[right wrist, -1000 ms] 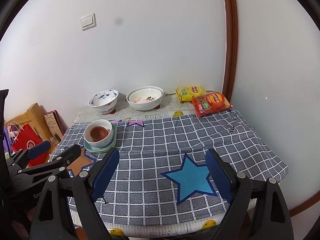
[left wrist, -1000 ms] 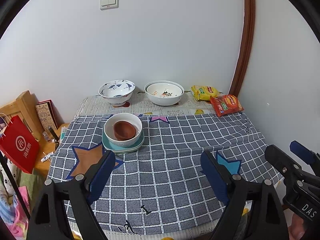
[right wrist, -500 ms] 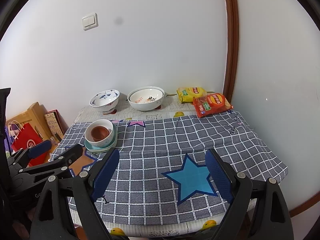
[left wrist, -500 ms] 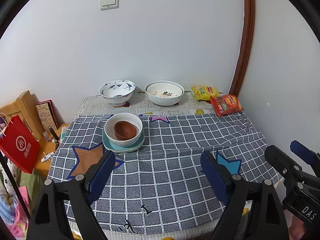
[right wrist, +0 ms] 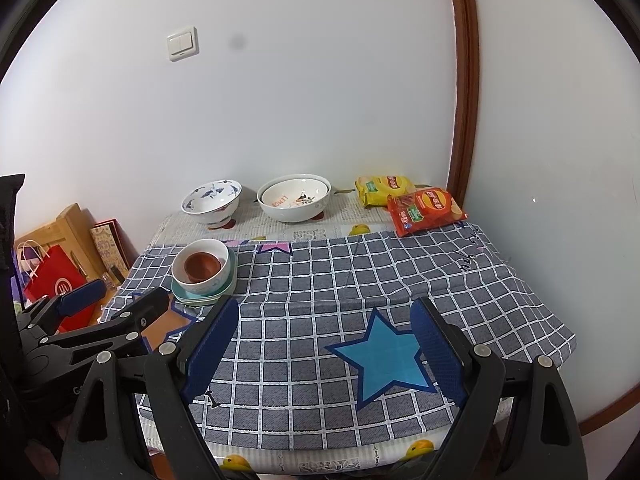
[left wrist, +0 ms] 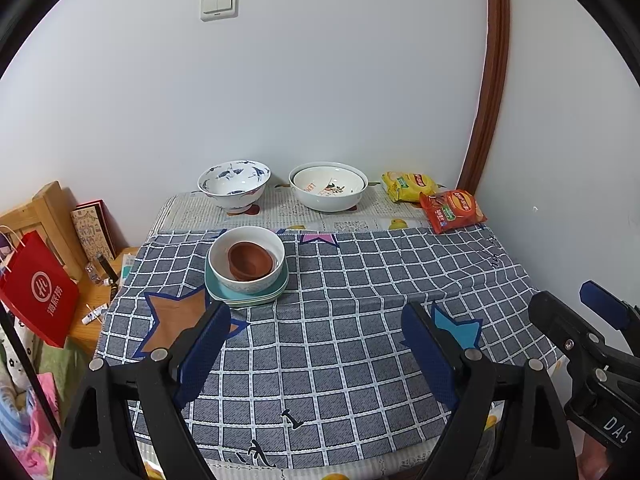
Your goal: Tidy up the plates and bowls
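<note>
Desk (left wrist: pixel 360 360): fills the corner of the room, its far and right sides against the walls.
Grey checked cloth (right wrist: pixel 360 280): covers the near part of the desk, creased across the middle, with star patches, a light blue star (right wrist: pixel 384 360) near the front.
Patterned under-cloth (left wrist: pixel 280 212): shows as a strip along the far edge and again at the front edge.
Stack: a brown bowl (left wrist: pixel 250 260) sits inside a white bowl (left wrist: pixel 224 272), which stands on teal plates (left wrist: pixel 276 292), at the left of the checked cloth; how many plates I cannot tell for sure, perhaps two.
Blue-patterned bowl (left wrist: pixel 234 184): upright on the far strip, left of centre, near the wall.
Large white bowls (left wrist: pixel 328 190): nested, just right of the blue-patterned bowl, apart from it.
Snack bags: a yellow bag (left wrist: pixel 408 186) and a red bag (left wrist: pixel 456 210) lie at the far right corner, overlapping.
Walls: plain white, with a light switch (left wrist: pixel 219 3) high up and brown wooden trim (left wrist: pixel 488 100) running down the corner.
Left of the desk: a red paper bag (left wrist: pixel 38 288), a wooden frame (left wrist: pixel 52 216) and a lower wooden surface with small clutter.
Left gripper (left wrist: pixel 316 344): over the front of the cloth, fingers wide apart, holding nothing.
Right gripper (right wrist: pixel 324 344): over the blue star, fingers wide apart, holding nothing.
</note>
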`<state>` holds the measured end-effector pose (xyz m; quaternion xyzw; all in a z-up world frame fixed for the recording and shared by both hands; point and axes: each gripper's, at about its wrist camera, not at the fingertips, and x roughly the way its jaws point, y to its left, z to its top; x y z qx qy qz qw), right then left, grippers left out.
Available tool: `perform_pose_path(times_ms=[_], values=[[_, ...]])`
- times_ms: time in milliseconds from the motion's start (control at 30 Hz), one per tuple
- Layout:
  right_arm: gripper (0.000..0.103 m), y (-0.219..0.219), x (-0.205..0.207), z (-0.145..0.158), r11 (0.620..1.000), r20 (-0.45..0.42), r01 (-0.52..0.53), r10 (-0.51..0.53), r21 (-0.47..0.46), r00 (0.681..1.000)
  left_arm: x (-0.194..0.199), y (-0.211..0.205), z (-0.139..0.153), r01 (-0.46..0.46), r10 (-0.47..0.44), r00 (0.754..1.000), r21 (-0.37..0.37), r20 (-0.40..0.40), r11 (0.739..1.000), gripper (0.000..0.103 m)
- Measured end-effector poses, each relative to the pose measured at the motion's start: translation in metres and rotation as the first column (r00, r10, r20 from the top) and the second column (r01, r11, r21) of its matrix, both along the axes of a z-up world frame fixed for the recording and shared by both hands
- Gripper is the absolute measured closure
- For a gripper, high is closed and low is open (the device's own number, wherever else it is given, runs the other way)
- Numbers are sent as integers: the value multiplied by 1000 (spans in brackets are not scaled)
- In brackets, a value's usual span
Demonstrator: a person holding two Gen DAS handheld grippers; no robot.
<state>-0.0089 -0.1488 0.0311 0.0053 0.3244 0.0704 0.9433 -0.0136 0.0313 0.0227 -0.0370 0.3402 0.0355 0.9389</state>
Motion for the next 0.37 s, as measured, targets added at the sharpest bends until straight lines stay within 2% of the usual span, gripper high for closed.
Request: perform_pose_path(times_ms=[367], values=[[16,1,1,-2,1000,-2,-6,6,-1,1000,1,1,-2,-3,3,1000,-8,-6,1000,17]])
